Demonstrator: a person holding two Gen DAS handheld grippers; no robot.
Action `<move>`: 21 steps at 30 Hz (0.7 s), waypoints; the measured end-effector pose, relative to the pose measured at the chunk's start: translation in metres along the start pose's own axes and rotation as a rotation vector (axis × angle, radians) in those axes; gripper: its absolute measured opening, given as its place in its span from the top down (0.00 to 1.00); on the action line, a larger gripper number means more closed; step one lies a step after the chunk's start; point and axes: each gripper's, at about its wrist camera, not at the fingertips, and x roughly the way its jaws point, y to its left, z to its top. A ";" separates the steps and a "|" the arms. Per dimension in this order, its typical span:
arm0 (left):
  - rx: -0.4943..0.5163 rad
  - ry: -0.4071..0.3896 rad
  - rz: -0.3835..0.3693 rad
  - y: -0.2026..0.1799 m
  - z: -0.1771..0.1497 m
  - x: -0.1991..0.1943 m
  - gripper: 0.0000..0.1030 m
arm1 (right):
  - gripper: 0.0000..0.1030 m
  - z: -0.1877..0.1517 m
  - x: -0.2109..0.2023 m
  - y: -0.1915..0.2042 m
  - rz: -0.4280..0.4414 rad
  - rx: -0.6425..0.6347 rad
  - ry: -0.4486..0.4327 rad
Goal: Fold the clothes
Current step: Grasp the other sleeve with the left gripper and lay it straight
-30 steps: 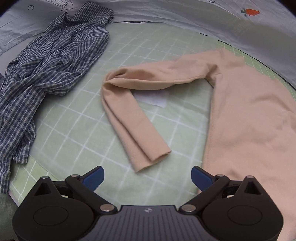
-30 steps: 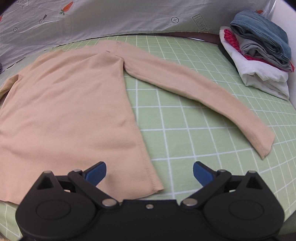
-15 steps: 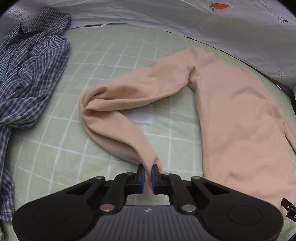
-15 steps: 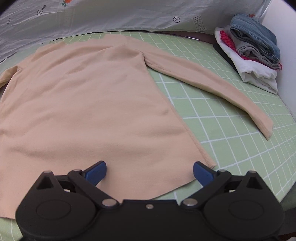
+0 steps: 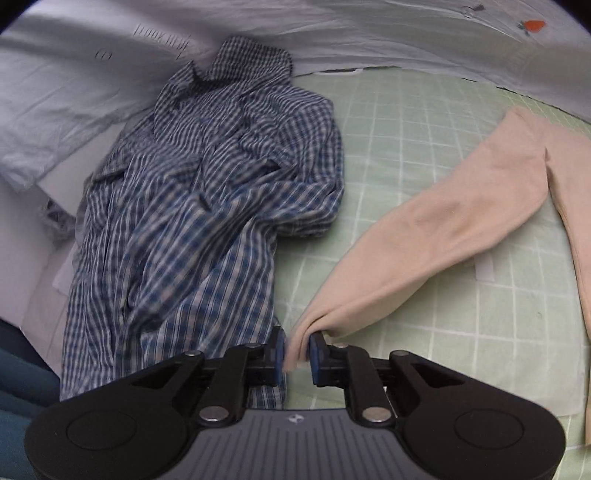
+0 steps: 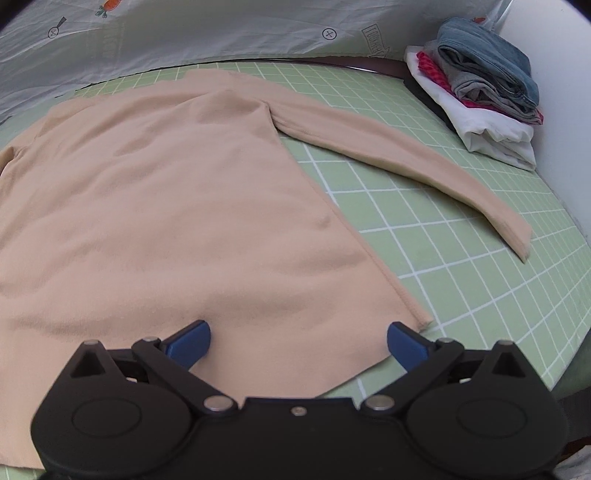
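A beige long-sleeved top (image 6: pixel 166 206) lies flat on the green grid mat (image 6: pixel 461 280). My left gripper (image 5: pixel 298 353) is shut on the cuff of its left sleeve (image 5: pixel 436 236), which runs straight from the jaws up to the shoulder at the right. My right gripper (image 6: pixel 298 342) is open, its blue pads on either side of the top's bottom hem near the right corner. The right sleeve (image 6: pixel 413 166) lies stretched out diagonally on the mat.
A crumpled blue checked shirt (image 5: pixel 207 206) lies just left of my left gripper. A stack of folded clothes (image 6: pixel 484 92) sits at the mat's far right corner. A pale printed sheet (image 6: pixel 221 29) borders the back.
My left gripper closed on the sleeve cuff, then pulled it out to the left, unbending the sleeve. My right gripper shifted left over the bottom hem and stayed open.
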 end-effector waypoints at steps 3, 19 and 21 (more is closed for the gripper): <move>-0.097 0.010 0.016 0.009 -0.004 -0.002 0.71 | 0.00 0.001 0.001 0.001 0.000 0.004 -0.001; -0.156 0.021 -0.159 -0.021 0.021 0.028 0.57 | 0.00 -0.001 0.000 0.002 -0.009 0.015 -0.014; -0.164 0.048 -0.146 -0.022 0.012 0.033 0.51 | 0.00 -0.003 0.000 0.001 -0.001 0.025 -0.017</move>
